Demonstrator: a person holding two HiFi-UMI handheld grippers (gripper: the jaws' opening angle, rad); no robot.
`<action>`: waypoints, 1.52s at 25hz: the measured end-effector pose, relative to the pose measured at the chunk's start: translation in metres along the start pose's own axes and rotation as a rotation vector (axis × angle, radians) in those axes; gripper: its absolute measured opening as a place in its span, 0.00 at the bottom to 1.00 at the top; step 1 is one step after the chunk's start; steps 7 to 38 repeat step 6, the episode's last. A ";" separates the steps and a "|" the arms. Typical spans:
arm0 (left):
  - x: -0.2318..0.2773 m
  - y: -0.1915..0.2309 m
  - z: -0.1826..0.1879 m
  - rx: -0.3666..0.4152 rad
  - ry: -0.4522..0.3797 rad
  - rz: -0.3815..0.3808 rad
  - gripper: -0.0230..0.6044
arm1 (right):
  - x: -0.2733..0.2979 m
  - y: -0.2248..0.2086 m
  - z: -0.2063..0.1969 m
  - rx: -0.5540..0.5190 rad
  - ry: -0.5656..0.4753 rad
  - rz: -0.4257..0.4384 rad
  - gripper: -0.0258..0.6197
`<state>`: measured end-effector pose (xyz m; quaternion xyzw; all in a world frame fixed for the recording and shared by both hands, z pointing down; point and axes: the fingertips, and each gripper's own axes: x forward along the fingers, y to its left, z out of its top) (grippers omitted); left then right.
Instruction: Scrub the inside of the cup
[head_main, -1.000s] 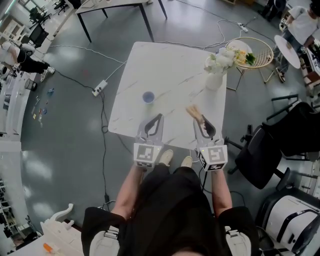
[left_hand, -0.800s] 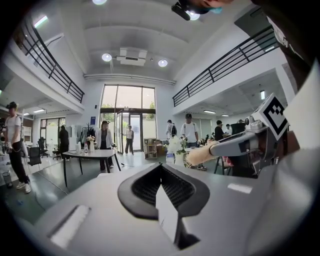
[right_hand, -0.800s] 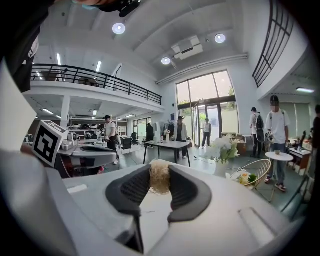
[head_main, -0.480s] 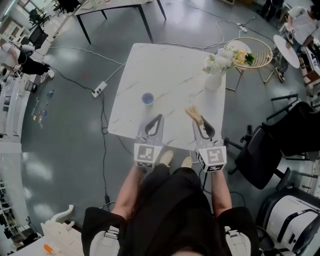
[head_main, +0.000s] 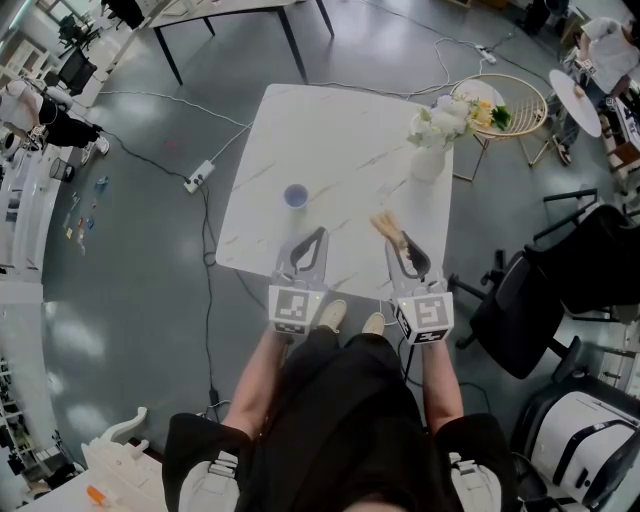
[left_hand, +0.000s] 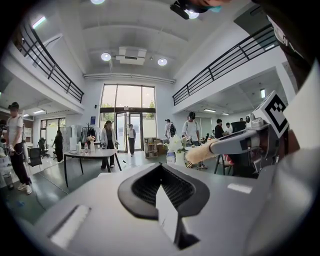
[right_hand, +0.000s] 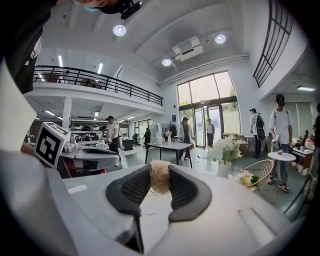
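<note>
Tongs L (head_main: 316, 236) closed, empty | tongs R (head_main: 398, 243) clamping brush (head_main: 384, 225) | cup (head_main: 295, 195) unmoved vs prev

Observed blue cup (head_main: 295, 195) upright on white marble table (head_main: 340, 120), just ahead of left gripper (head_main: 318, 234), not touching. Noted tan brush (head_main: 386, 226) jutting from tips of right gripper (head_main: 402, 246). Recorded flower vase (head_main: 430, 160) near table's right edge.
</note>
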<state>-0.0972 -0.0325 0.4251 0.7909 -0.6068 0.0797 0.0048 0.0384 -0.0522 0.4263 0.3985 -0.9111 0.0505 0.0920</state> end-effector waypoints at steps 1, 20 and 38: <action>0.001 0.000 0.000 0.000 0.000 0.000 0.05 | 0.000 0.000 0.000 0.000 0.000 0.000 0.20; 0.004 0.001 0.000 0.001 0.001 0.001 0.05 | 0.002 -0.003 0.000 0.000 0.002 -0.001 0.20; 0.004 0.001 0.000 0.001 0.001 0.001 0.05 | 0.002 -0.003 0.000 0.000 0.002 -0.001 0.20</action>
